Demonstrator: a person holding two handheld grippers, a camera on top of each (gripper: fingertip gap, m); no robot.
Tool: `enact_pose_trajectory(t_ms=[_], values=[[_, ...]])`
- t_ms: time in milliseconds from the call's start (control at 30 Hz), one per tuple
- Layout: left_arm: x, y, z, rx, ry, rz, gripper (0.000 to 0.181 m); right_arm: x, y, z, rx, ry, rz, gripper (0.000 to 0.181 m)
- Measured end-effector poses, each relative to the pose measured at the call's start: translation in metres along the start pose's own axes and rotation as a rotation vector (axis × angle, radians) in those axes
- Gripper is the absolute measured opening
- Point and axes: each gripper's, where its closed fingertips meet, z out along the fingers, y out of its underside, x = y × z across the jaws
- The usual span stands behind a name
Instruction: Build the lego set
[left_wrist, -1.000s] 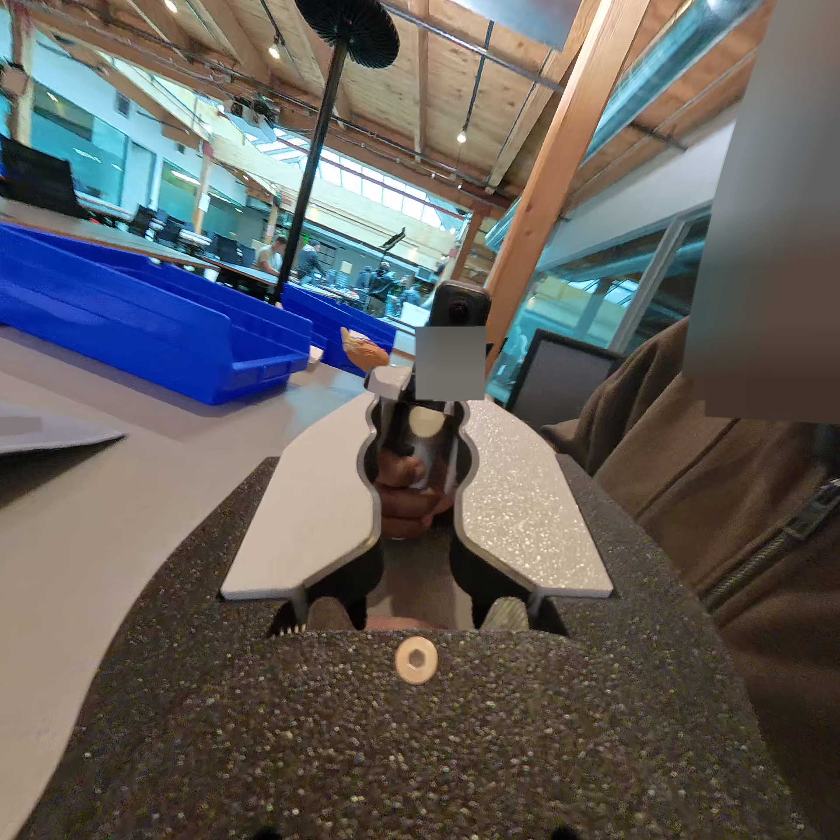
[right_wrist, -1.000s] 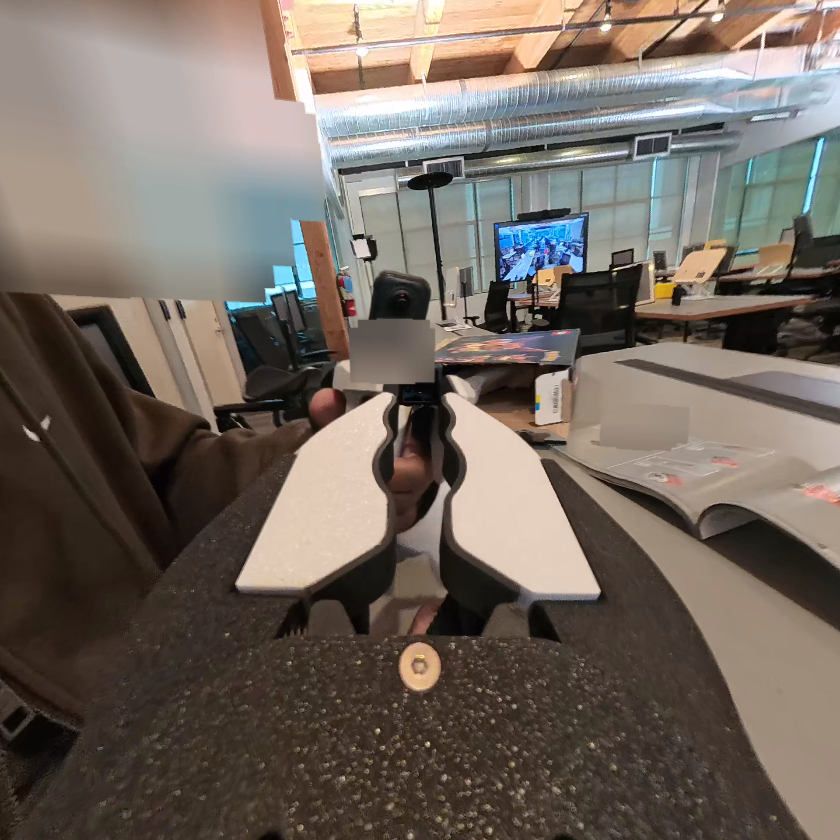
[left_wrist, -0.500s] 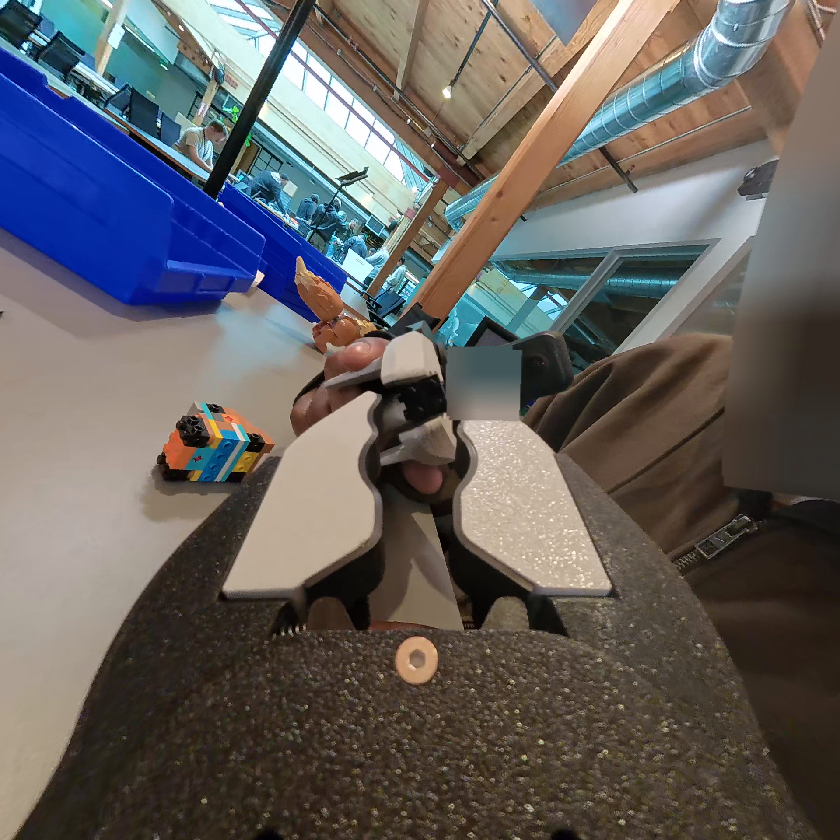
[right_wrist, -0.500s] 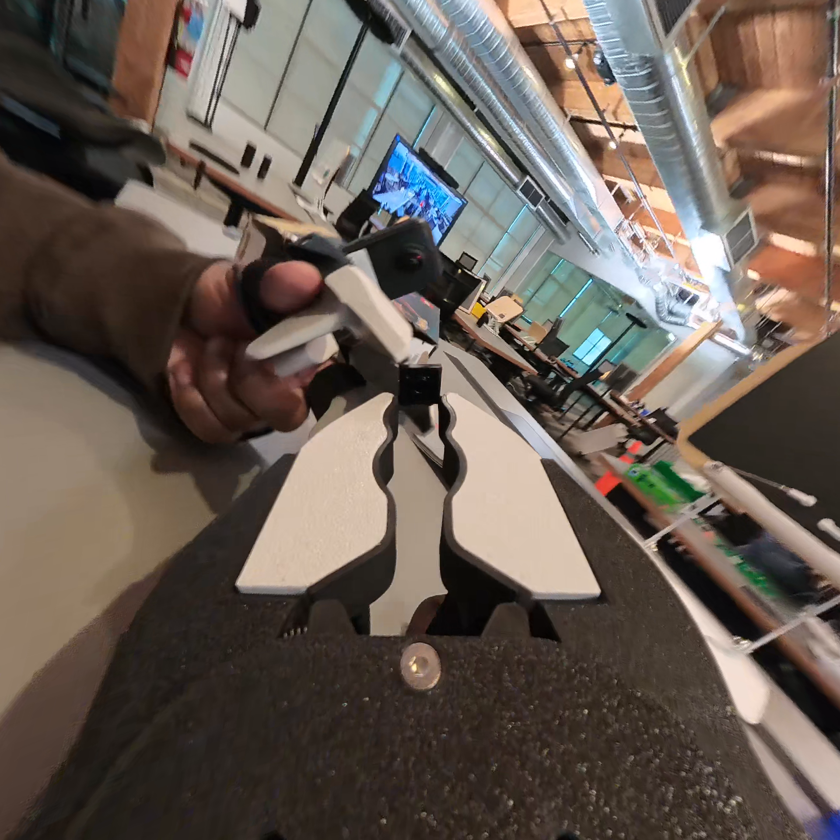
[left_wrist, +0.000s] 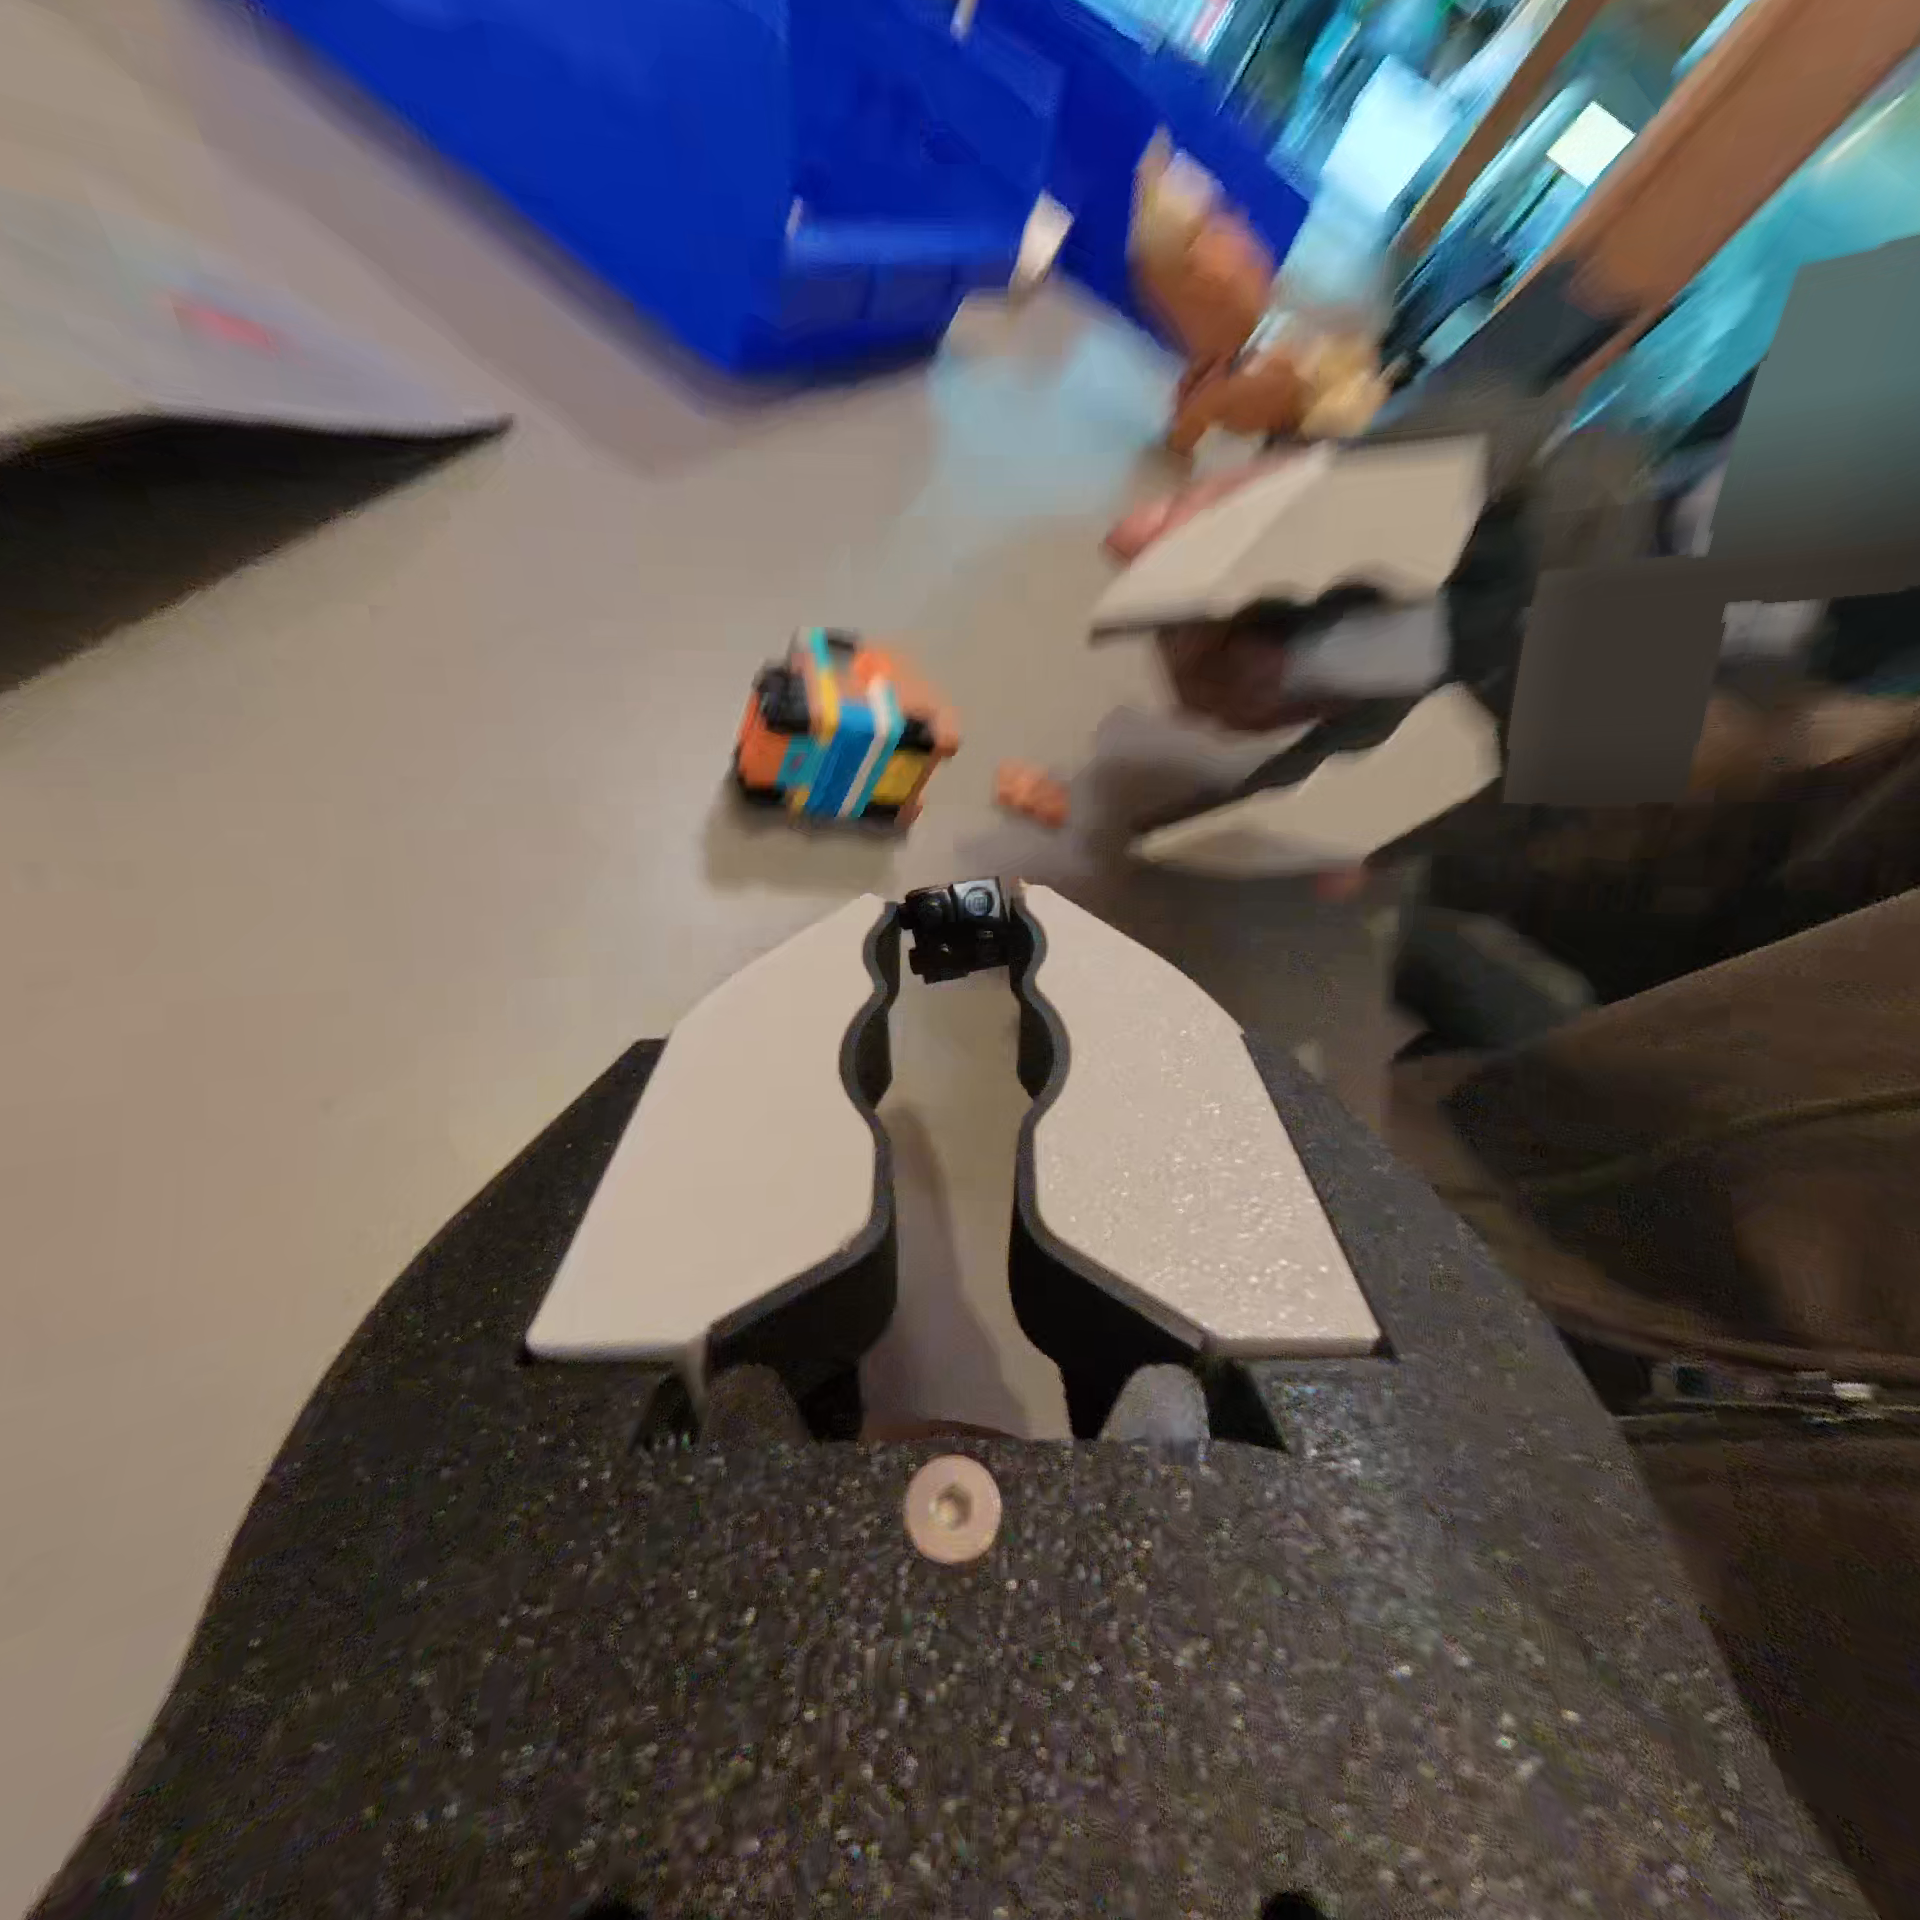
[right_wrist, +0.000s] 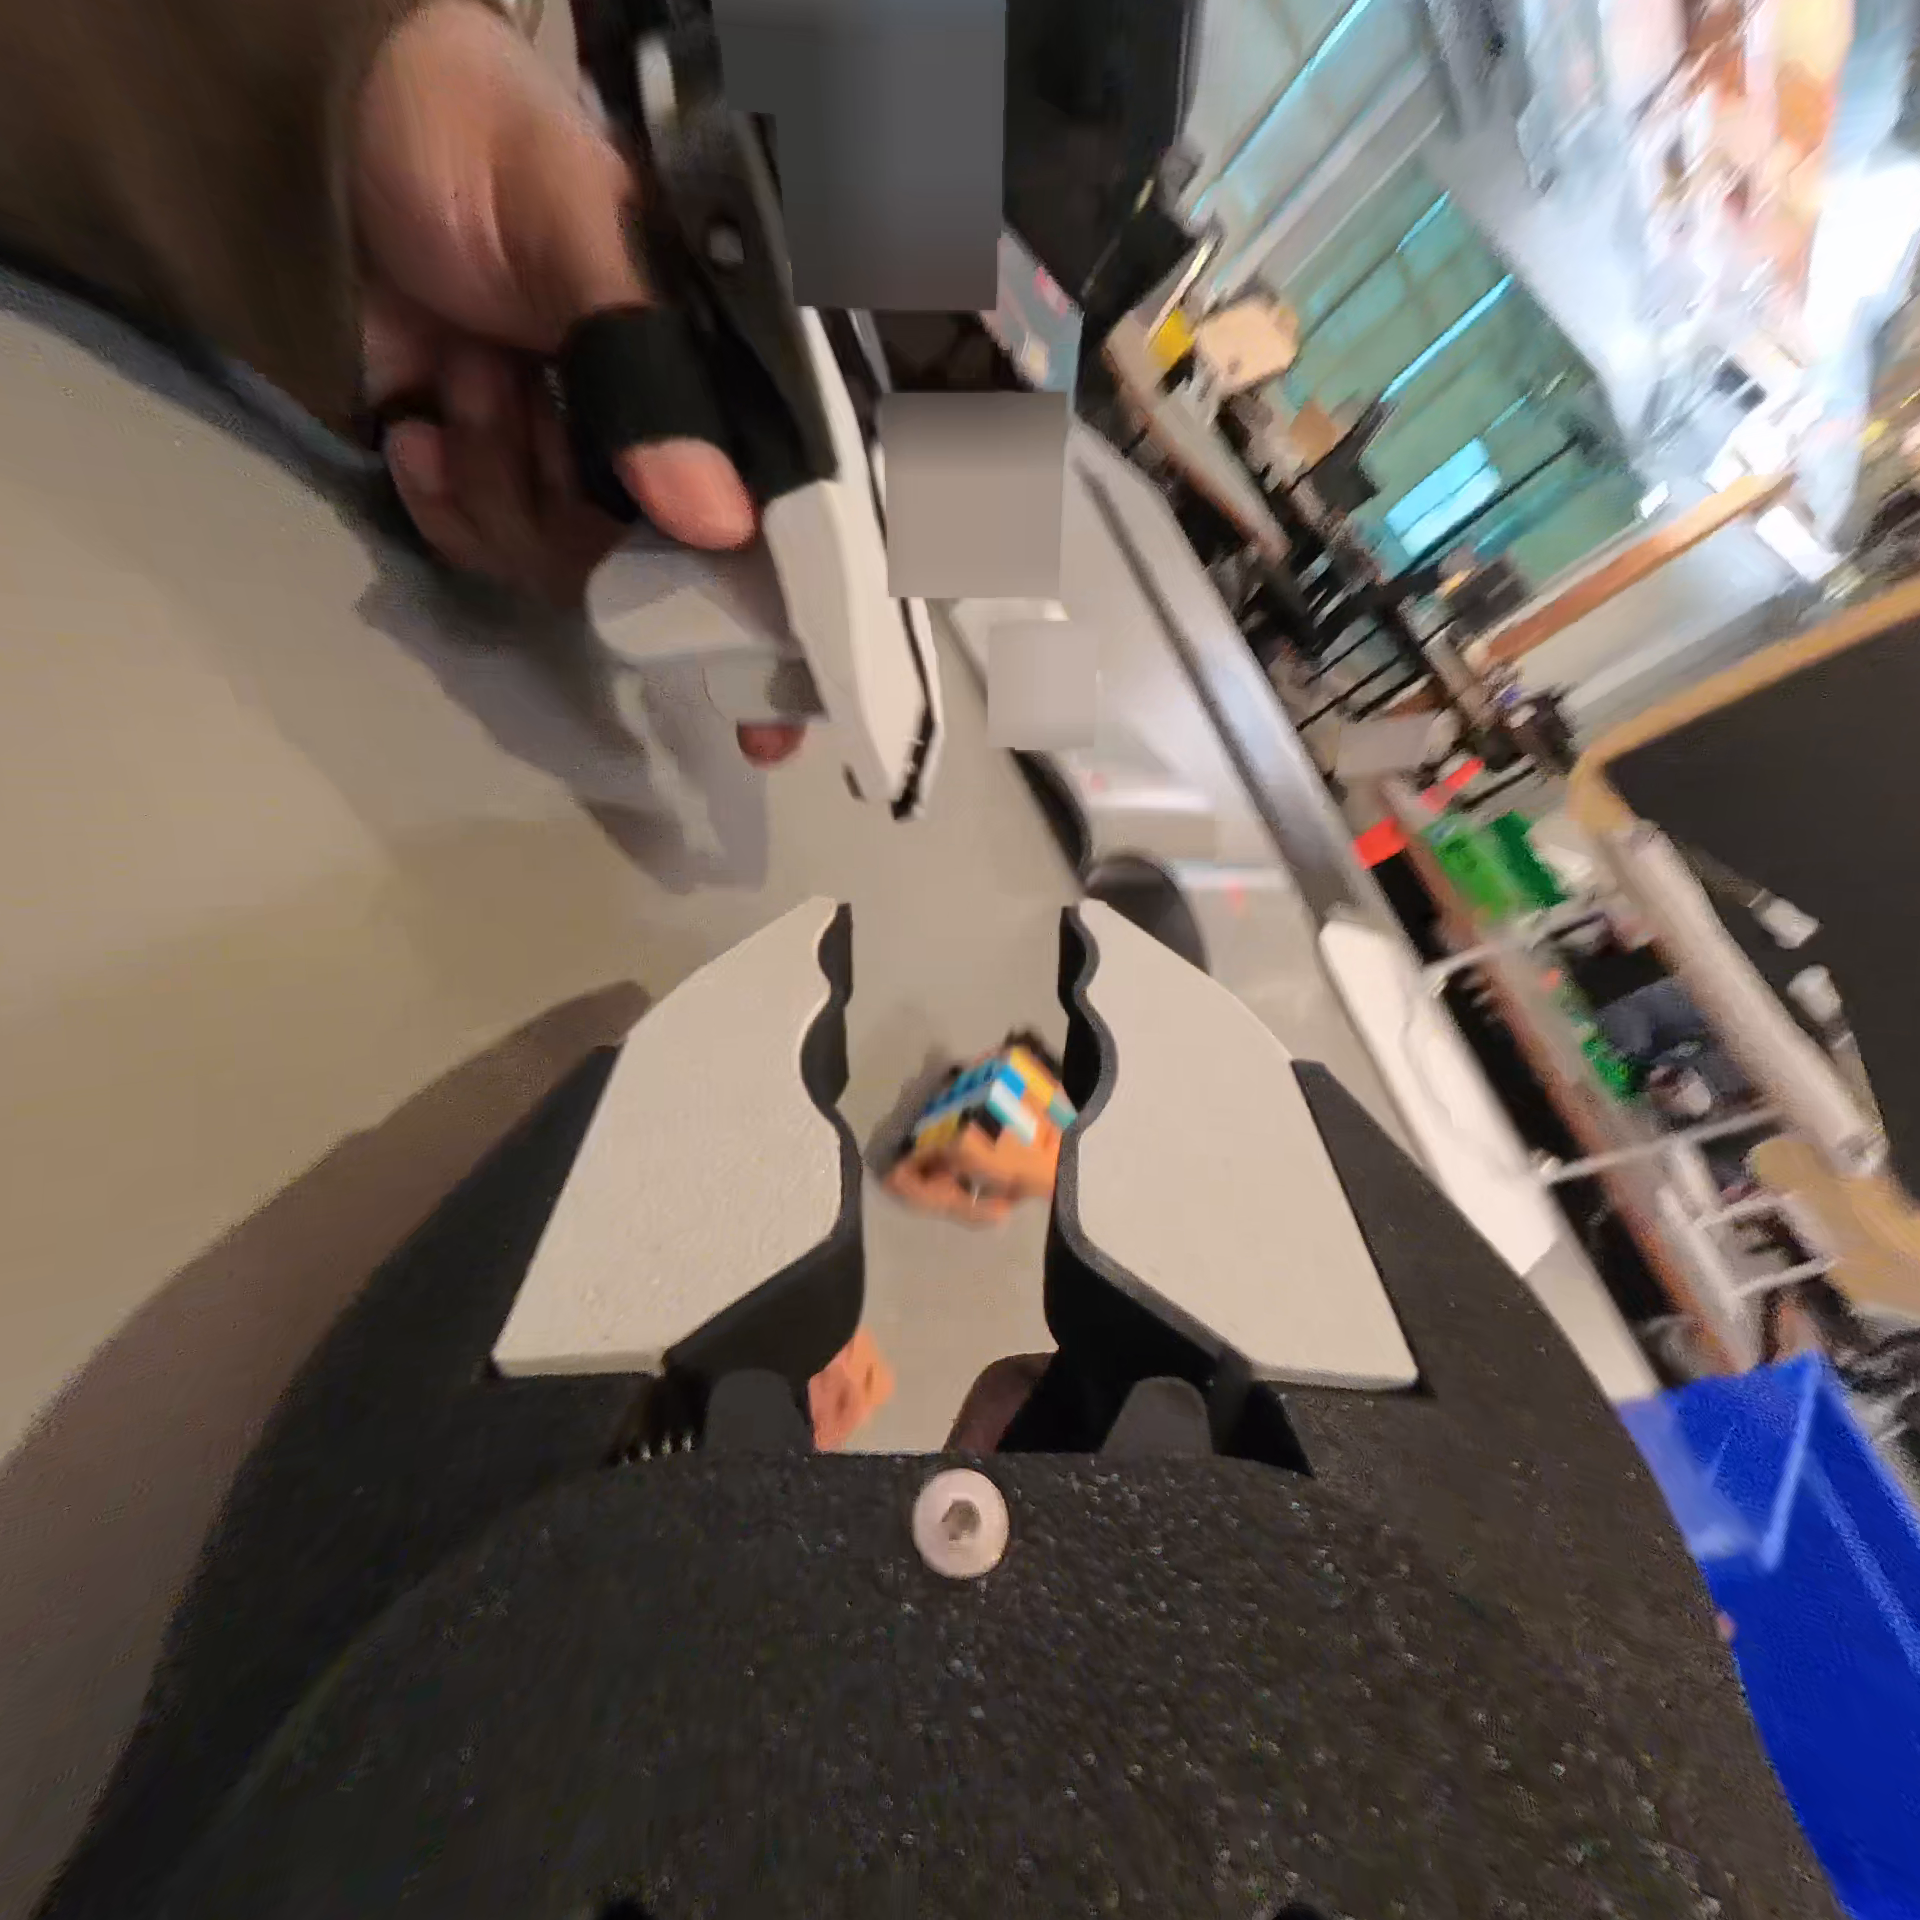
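Observation:
My left gripper (left_wrist: 954, 912) is shut on a small black lego piece (left_wrist: 961, 940) at its fingertips, above the grey table (left_wrist: 416, 831). A colourful orange, blue and yellow lego build (left_wrist: 836, 740) lies on the table ahead of it. A small orange piece (left_wrist: 1031, 792) lies beside the build. My right gripper (left_wrist: 1247, 717) is at the right in the left wrist view. In its own view my right gripper (right_wrist: 954, 920) is open and empty, above the build (right_wrist: 987, 1127), which shows between its fingers. The left gripper (right_wrist: 862, 665) is beyond, held in a hand.
Blue bins (left_wrist: 748, 177) stand at the back of the table, with one also at the lower right of the right wrist view (right_wrist: 1818, 1579). An open booklet (left_wrist: 208, 353) lies at the left. A brown figure (left_wrist: 1216, 301) stands behind the build. An orange brick (right_wrist: 852, 1392) lies near my right gripper's base.
The two grippers met tip to tip with the black piece between them; now the left holds it alone, the right has opened, and both have tilted down towards the table.

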Motion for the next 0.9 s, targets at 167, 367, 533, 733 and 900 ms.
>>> enact_pose_trajectory(t_ms=[167, 367, 533, 733, 900], values=[[-0.008, 0.035, 0.014, -0.273, -0.204, 0.183, 0.02, -0.009, 0.06, -0.034, -0.219, -0.139, 0.17, 0.037], [-0.007, 0.041, 0.023, -0.389, -0.257, 0.233, 0.022, -0.018, 0.087, -0.046, -0.209, -0.402, 0.132, 0.039], [-0.003, 0.046, 0.023, -0.434, -0.266, 0.24, 0.036, -0.017, 0.098, -0.041, -0.201, -0.624, 0.118, 0.042], [0.0, 0.033, 0.007, -0.393, -0.12, 0.464, 0.042, -0.02, 0.099, -0.039, -0.158, -0.775, 0.166, 0.041], [-0.015, 0.034, 0.015, -0.407, 0.084, 0.658, 0.042, -0.024, 0.099, -0.041, -0.176, -0.822, 0.179, 0.036]])
